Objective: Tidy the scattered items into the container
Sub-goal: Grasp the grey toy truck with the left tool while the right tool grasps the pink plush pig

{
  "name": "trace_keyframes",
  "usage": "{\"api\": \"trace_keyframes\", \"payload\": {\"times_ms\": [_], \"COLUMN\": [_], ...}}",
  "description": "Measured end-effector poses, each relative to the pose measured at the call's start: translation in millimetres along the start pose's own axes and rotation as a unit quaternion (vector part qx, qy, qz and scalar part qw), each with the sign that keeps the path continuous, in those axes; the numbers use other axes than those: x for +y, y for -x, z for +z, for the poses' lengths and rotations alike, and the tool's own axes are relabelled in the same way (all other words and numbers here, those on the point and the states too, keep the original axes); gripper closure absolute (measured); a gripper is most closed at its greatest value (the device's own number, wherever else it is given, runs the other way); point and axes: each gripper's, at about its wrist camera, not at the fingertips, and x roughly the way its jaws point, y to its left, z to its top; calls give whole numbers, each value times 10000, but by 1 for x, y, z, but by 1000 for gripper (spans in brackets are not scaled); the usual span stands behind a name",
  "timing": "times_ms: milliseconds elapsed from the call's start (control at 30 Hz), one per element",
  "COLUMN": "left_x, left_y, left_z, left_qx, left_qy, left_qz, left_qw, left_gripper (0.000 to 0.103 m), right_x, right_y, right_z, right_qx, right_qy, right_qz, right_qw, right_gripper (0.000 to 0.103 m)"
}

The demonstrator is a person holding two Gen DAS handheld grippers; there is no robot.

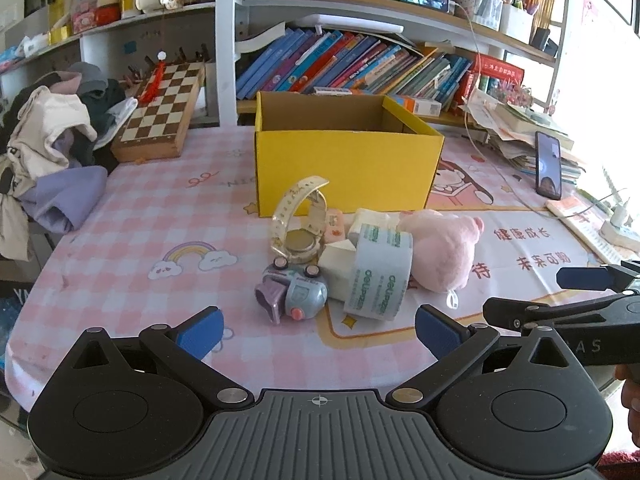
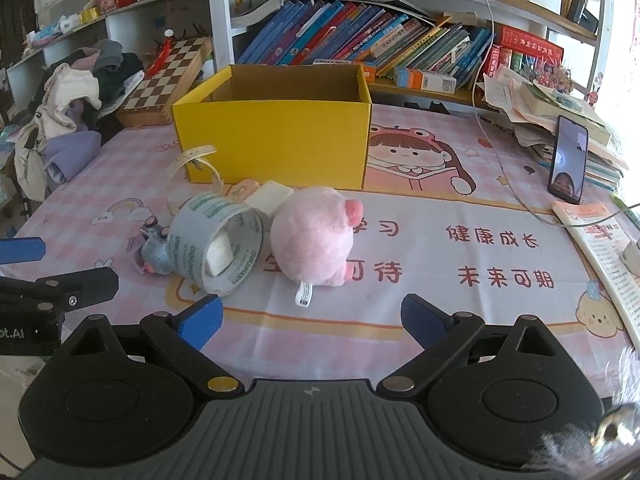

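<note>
- My left gripper (image 1: 318, 330) hung low over the table (image 1: 120, 240), and its jaws were wide apart with nothing between them.
- My right gripper (image 2: 312, 322) was low over the table too, and its jaws were also wide apart and held nothing.
- The yellow box (image 1: 344, 168) stood open at the back of the table, in front of the books (image 1: 340, 64).
- All the little things lay in one heap just in front of the box.
- The pink plush pig (image 2: 314, 236) lay on its side at the right of the heap, with its white tag pointing at me.
- The roll of tape (image 2: 218, 242) leaned right beside the pig, and a white block (image 2: 219, 255) showed through its hole.
- The cream watch (image 1: 298, 220) stood up on its strap at the back of the heap, close to the box.
- The small gray and purple toy (image 1: 292, 294) sat at the left, touching the tape.
- A chess board (image 1: 160, 112) and a pile of clothes (image 1: 52, 152) sat at the far left.
- A phone (image 2: 570, 160) stood up at the right, near a stack of papers.
</note>
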Motion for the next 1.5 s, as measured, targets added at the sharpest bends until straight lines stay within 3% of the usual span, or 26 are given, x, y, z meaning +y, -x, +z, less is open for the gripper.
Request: {"api": "trace_keyframes", "payload": {"times_ms": [200, 400, 967, 1300, 1500], "left_x": [9, 20, 27, 28, 26], "left_y": [-11, -29, -93, -115, -120], "left_z": [5, 7, 10, 14, 13], "left_qx": [77, 255, 923, 1030, 1020], "left_qy": [139, 374, 287, 252, 200], "left_qz": [148, 275, 293, 191, 40], "left_qw": [9998, 9986, 9949, 9942, 9946], "left_gripper": [1, 7, 14, 20, 28], "right_x": [0, -3, -13, -20, -21], "right_y": [-17, -36, -93, -117, -123], "right_z": [12, 23, 45, 55, 57], "right_qx": [61, 222, 752, 874, 939], "right_qy": [25, 24, 95, 7, -5], "right_qz": [92, 51, 192, 311, 355], "right_qw": [9999, 9997, 9969, 9957, 9949], "right_gripper": [12, 22, 22, 24, 39]}}
